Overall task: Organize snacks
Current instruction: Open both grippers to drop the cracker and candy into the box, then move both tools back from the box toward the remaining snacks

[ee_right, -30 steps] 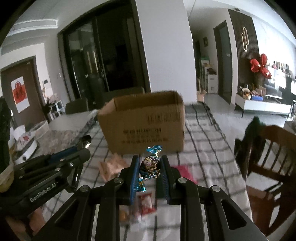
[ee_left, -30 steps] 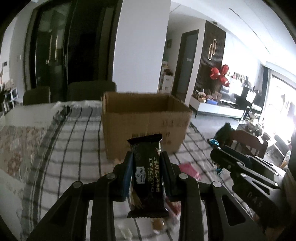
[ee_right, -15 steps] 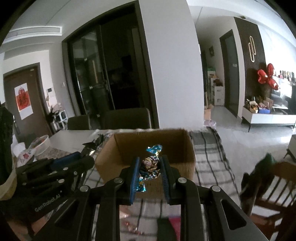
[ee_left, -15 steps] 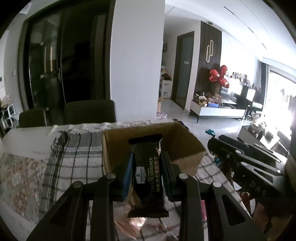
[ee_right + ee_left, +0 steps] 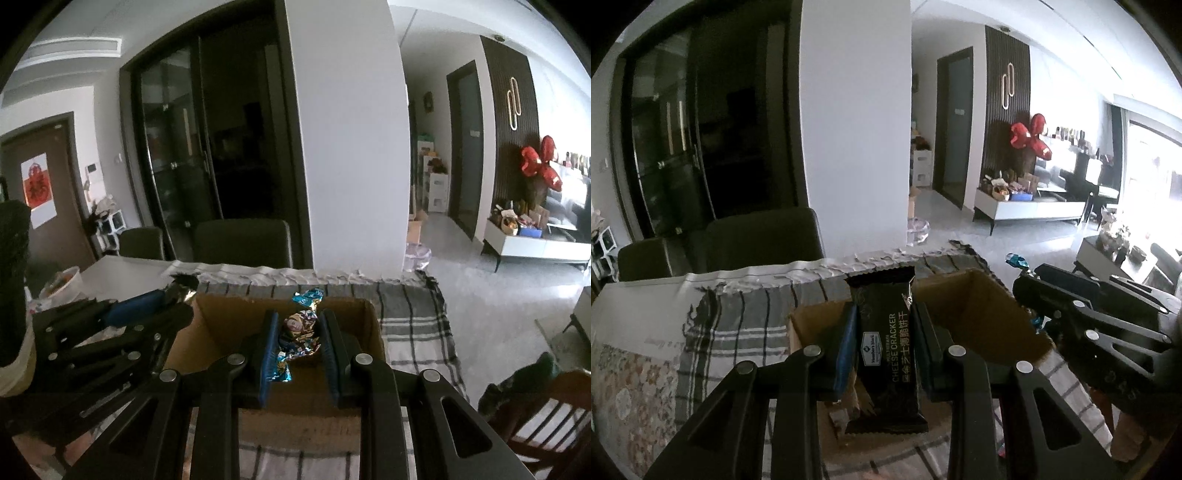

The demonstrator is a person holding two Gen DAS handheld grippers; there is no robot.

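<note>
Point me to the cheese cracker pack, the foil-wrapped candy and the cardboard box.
cheese cracker pack (image 5: 886, 354), left wrist view, middle of the printed front.
foil-wrapped candy (image 5: 300, 332), right wrist view, crinkled body between the tongs.
cardboard box (image 5: 236, 325), right wrist view, inner back wall.

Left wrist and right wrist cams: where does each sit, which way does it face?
Left wrist: on the left gripper, looking forward and down along its fingers at the clamped cheese cracker pack; the right gripper shows at right.
Right wrist: on the right gripper, facing its foil candy; the left gripper's side shows at left.
Shared: open cardboard box, checked tablecloth.
</note>
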